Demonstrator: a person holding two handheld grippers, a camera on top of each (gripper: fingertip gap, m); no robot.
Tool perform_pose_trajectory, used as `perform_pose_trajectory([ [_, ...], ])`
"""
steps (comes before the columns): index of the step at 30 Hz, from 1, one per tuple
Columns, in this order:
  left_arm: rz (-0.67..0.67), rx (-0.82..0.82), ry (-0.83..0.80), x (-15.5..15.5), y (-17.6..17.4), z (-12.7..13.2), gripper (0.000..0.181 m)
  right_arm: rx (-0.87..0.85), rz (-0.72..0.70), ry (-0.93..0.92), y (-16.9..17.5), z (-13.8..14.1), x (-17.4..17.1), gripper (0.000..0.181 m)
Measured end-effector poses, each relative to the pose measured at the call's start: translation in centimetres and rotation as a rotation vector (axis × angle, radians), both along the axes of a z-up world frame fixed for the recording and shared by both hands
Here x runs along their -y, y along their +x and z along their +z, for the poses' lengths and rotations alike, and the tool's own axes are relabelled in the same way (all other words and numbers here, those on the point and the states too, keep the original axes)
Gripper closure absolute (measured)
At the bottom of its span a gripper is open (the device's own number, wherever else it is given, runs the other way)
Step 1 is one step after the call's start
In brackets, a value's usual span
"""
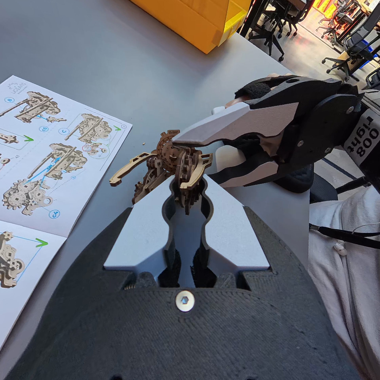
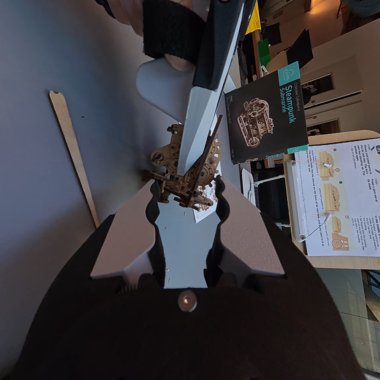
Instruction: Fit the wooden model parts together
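Observation:
The wooden model (image 1: 174, 162) is a small brown assembly of gears, a round disc and two curved arms, held just above the grey table (image 1: 102, 61). My left gripper (image 1: 188, 181) is closed on its near lower part. My right gripper (image 1: 195, 160) comes in from the right. Its upper finger (image 1: 216, 127) presses on top of the disc and its lower finger goes underneath. In the right wrist view the model (image 2: 197, 174) sits between my right gripper's (image 2: 186, 182) fingertips. A left finger (image 2: 193, 139) reaches down onto it from above.
An open instruction booklet (image 1: 51, 154) lies on the left and a yellow box (image 1: 195, 24) stands at the back. A flat wooden stick (image 2: 70, 154) lies on the table. The dark kit box (image 2: 267, 119) and a clipboard sheet (image 2: 339, 195) stand beyond. The table edge (image 1: 287, 195) is close on the right. The tips of both grippers are at nearly the same place. From the right gripper's tips to the flat wooden stick (image 2: 70, 154) is close to 7 centimeters.

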State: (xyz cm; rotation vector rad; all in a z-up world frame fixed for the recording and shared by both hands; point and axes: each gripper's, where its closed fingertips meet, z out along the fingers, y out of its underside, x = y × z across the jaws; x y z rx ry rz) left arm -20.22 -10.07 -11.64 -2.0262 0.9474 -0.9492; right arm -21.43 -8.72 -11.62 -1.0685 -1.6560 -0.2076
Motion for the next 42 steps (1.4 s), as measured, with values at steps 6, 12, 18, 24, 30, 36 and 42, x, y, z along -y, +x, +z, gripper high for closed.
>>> perform_pose_trajectory([
  [6, -0.002, 0.007, -0.006, -0.02, 0.02, 0.01, 0.164, -0.005, 0.0, -0.013, 0.04, 0.01, -0.03, 0.129],
  [12, -0.002, 0.011, -0.009, -0.04, 0.07, -0.01, 0.164, -0.009, 0.0, -0.018, 0.11, 0.0, -0.06, 0.129],
  [18, -0.003, 0.003, -0.006, -0.02, 0.06, -0.08, 0.164, -0.006, 0.004, -0.011, 0.11, 0.0, -0.04, 0.13],
  [24, -0.002, 0.004, -0.005, -0.02, 0.04, -0.07, 0.164, -0.011, 0.006, -0.015, 0.11, 0.03, -0.05, 0.13],
  [30, -0.003, 0.009, -0.017, -0.01, -0.02, -0.07, 0.164, -0.015, 0.009, -0.015, 0.1, 0.0, -0.03, 0.13],
  [36, -0.011, 0.018, -0.055, 0.07, 0.03, -0.14, 0.164, 0.017, 0.031, 0.015, 0.1, -0.37, 0.02, 0.125],
  [42, -0.006, 0.039, -0.088, -0.08, -0.04, -0.15, 0.164, 0.029, 0.015, 0.056, -0.01, -0.49, -0.28, 0.122],
])
